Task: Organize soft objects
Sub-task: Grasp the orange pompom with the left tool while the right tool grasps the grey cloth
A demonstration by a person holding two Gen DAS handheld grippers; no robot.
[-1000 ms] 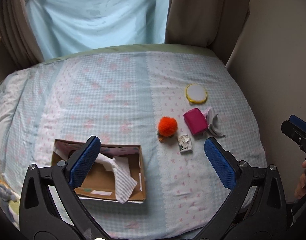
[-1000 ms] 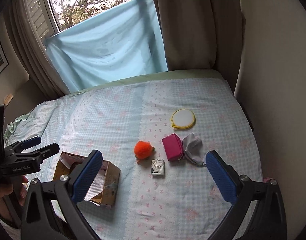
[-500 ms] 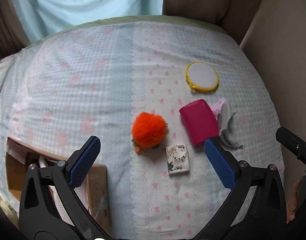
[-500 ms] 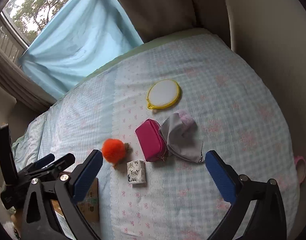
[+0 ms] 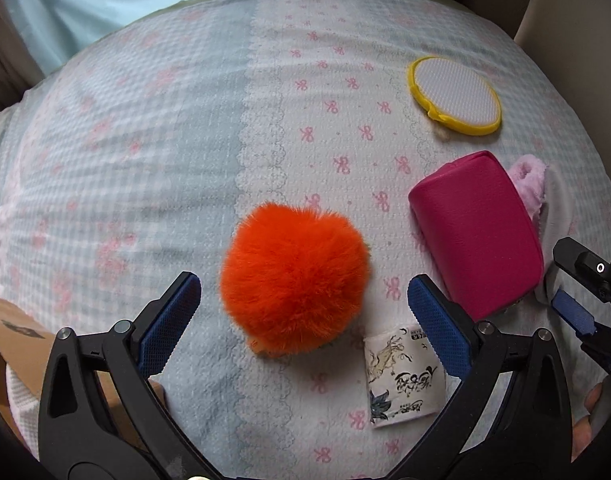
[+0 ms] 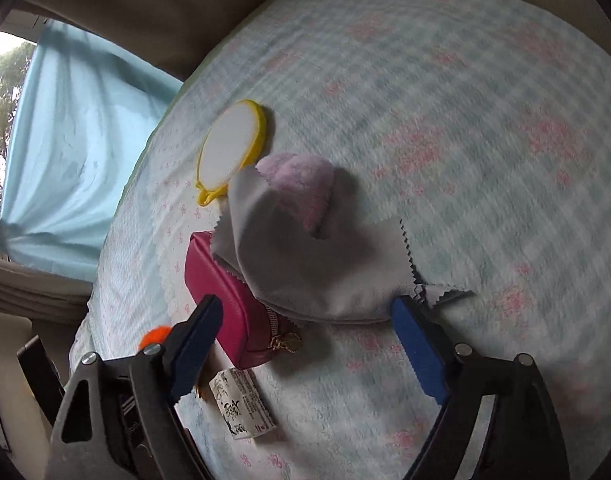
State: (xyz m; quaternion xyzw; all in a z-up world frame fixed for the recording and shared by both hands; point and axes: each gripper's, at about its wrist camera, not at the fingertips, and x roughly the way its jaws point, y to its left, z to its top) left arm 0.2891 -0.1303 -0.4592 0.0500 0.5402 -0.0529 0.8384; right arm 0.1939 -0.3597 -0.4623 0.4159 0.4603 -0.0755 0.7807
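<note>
A fluffy orange pom-pom (image 5: 295, 276) lies on the bed between the fingers of my left gripper (image 5: 303, 320), which is open, its pads clear of the fur. Right of it are a magenta zip pouch (image 5: 477, 236), a printed tissue packet (image 5: 401, 376) and a yellow-rimmed round pad (image 5: 453, 96). In the right wrist view a grey cloth (image 6: 317, 264) drapes over a lilac fluffy item (image 6: 301, 180) and the pouch (image 6: 225, 292). My right gripper (image 6: 307, 344) hovers at the cloth's near edge. Its jaws are closing and the pads are not pressing on anything.
A cardboard box (image 5: 17, 344) shows at the lower left edge of the left wrist view. The checked bedspread (image 5: 145, 140) stretches far and left. A blue curtain (image 6: 73, 132) and a beige wall (image 6: 145, 12) bound the bed's far side.
Both grippers have dropped toward the bed. The left one now straddles the pom-pom and the box has slid to the frame's edge. The right one rolled, neared the grey cloth, and its jaws narrowed.
</note>
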